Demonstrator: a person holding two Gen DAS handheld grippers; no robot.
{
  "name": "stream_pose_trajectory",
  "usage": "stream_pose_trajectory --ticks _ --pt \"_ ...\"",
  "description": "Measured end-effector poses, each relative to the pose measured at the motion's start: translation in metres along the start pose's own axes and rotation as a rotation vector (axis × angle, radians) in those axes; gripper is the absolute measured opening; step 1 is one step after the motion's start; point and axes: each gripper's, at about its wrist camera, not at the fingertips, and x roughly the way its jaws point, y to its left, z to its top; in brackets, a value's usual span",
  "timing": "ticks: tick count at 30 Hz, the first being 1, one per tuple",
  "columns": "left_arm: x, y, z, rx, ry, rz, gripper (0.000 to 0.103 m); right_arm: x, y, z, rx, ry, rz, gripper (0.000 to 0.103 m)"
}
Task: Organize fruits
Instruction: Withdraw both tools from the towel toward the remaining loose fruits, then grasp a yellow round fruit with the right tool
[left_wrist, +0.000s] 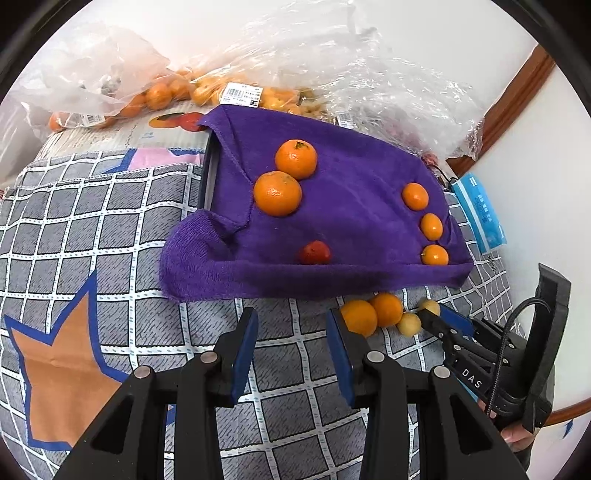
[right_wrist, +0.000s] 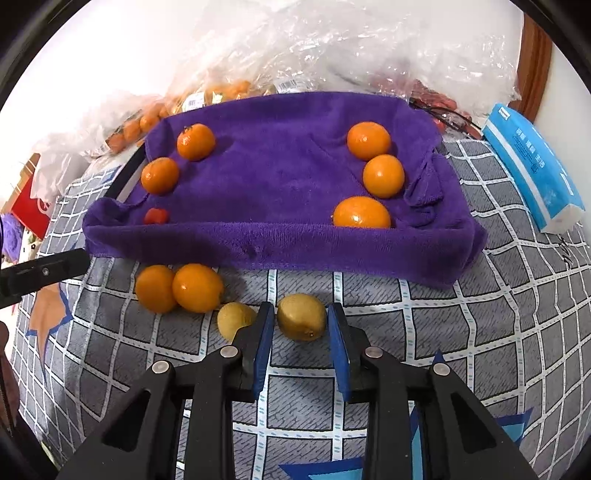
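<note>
A purple towel (right_wrist: 277, 166) lies over a tray on the checked sheet. On it sit two oranges (right_wrist: 195, 142) at the left, three oranges (right_wrist: 382, 175) at the right and a small red fruit (right_wrist: 156, 216) near the front edge. In front of the towel lie two oranges (right_wrist: 197, 288) and a small yellow fruit (right_wrist: 232, 319). My right gripper (right_wrist: 301, 319) is shut on a second yellow fruit (right_wrist: 301, 323) resting on the sheet. My left gripper (left_wrist: 291, 328) hovers open over bare sheet, left of the loose oranges (left_wrist: 360, 317), with nothing between its pads.
Clear plastic bags of oranges (left_wrist: 162, 96) and more crumpled plastic (right_wrist: 351, 48) pile up behind the towel. A blue tissue pack (right_wrist: 532, 170) lies to the right. The checked sheet (left_wrist: 110, 229) stretches left of the towel. A wooden frame (left_wrist: 517, 99) borders the far right.
</note>
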Motion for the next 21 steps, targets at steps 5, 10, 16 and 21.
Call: stream_pose_trajectory --ticks 5,10,16,21 --pt "0.001 -0.002 -0.002 0.004 0.002 0.007 0.036 0.002 -0.003 -0.004 0.001 -0.022 0.002 0.028" --pt "0.008 -0.011 -0.007 0.025 0.014 -0.009 0.036 -0.005 -0.011 -0.009 0.001 -0.049 -0.009 0.028" --pt "0.023 -0.031 -0.017 0.070 0.025 -0.037 0.036 -0.011 -0.020 -0.023 -0.028 -0.086 -0.045 0.028" --pt "0.032 -0.047 -0.026 0.128 0.011 -0.010 0.036 -0.013 -0.025 -0.032 -0.038 -0.137 -0.054 0.028"
